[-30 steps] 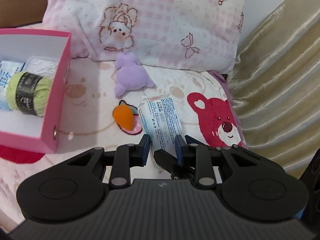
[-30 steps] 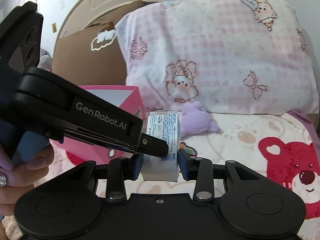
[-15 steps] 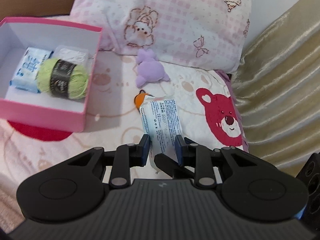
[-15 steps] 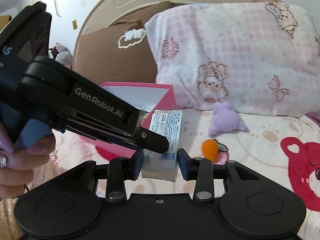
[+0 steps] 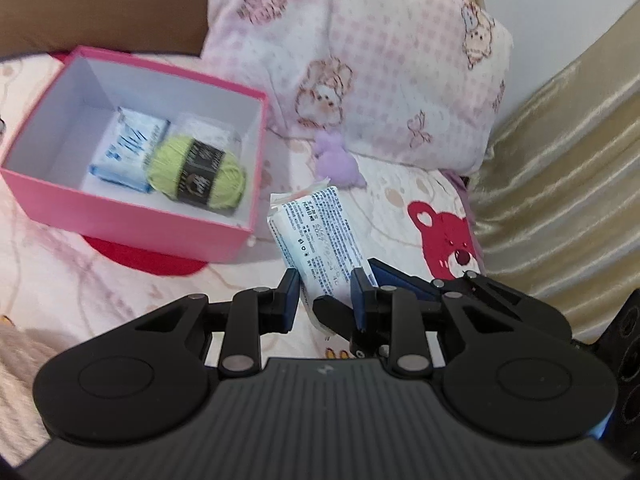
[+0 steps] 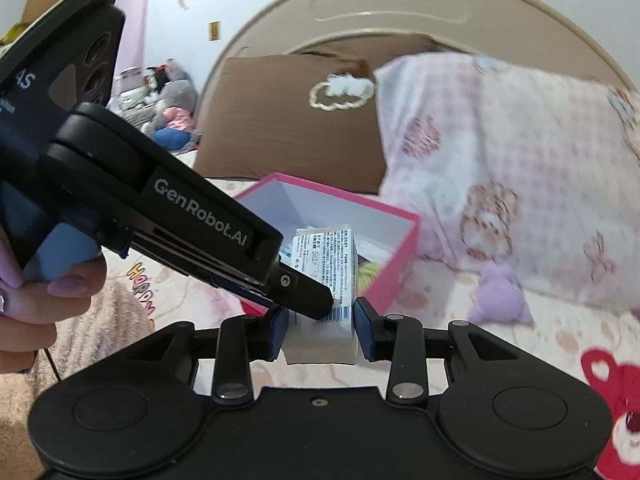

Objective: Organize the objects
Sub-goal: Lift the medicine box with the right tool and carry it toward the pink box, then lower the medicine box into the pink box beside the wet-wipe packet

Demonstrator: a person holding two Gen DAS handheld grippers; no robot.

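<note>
A white tissue packet [image 5: 320, 240] with blue print is held up over the bed by both grippers. My left gripper [image 5: 326, 300] is shut on its lower end. My right gripper [image 6: 322, 328] is shut on the same packet [image 6: 326, 264], and the left gripper's finger [image 6: 304, 294] crosses in front from the left. One black finger [image 5: 332, 314] of the right gripper shows in the left wrist view. The pink box [image 5: 120, 216] stands open just left of the packet, holding a green yarn ball [image 5: 196, 172], a blue-white packet [image 5: 128, 148] and a clear-wrapped white item [image 5: 208, 130].
A purple plush [image 5: 338, 160] lies on the bedspread before a pink checked pillow [image 5: 380, 60]. A brown pillow [image 6: 288, 120] leans on the headboard behind the box. Gold fabric [image 5: 560, 160] borders the bed on the right. A person's hand [image 6: 24, 304] holds the left gripper.
Both grippers have carried the packet up and to the left, close beside the pink box. The box's inside now shows fully, and the orange carrot toy has gone out of sight.
</note>
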